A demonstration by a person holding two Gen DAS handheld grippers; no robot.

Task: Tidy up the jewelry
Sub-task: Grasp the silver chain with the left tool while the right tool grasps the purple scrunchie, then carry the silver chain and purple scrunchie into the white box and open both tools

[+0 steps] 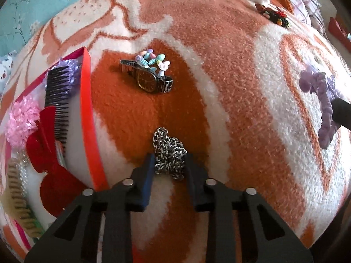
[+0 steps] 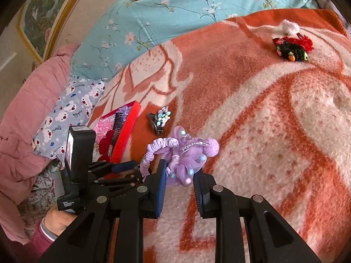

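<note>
Jaws of left gripper steeply downward, pinching chain.

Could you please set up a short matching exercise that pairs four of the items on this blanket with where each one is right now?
Things:
1. silver chain
2. purple scrunchie
3. wristwatch
4. black comb

Places:
A. inside the red box
B. between the right gripper pads
C. lying on the blanket under pastel beads
D. between the left gripper pads

Pairs: 1-D, 2-B, 3-C, 4-A
</note>
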